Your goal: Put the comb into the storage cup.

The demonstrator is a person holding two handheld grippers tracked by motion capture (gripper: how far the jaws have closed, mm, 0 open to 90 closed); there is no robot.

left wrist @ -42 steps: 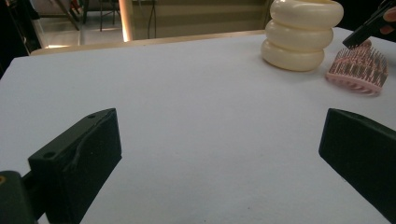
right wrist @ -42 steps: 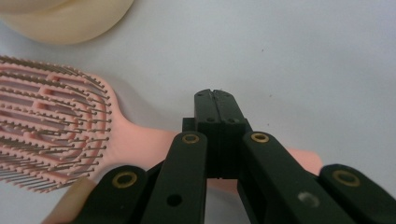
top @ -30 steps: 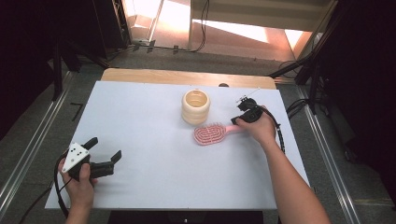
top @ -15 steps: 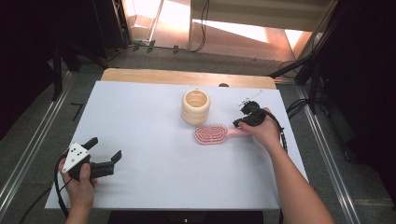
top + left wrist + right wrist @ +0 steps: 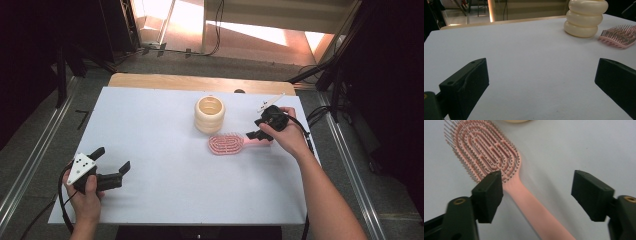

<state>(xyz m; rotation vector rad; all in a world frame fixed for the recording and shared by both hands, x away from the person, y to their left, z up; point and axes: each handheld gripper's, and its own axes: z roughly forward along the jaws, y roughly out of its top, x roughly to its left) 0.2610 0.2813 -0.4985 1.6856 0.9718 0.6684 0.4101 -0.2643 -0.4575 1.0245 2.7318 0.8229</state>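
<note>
Nearest me, my left gripper [image 5: 111, 168] rests idle, jaws spread, on the white bench [image 5: 150, 125]. Farther off, my right gripper's [image 5: 258, 132] jaws have just been opening astride the pink plastic paddle hairbrush [image 5: 506, 172], handle lying loose between them beside the cream ribbed cup [image 5: 210, 114].

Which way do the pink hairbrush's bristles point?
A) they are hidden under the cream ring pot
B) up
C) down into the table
B: in the right gripper view the pink hairbrush lies on the white table with its bristle tips standing up toward the camera.
</note>
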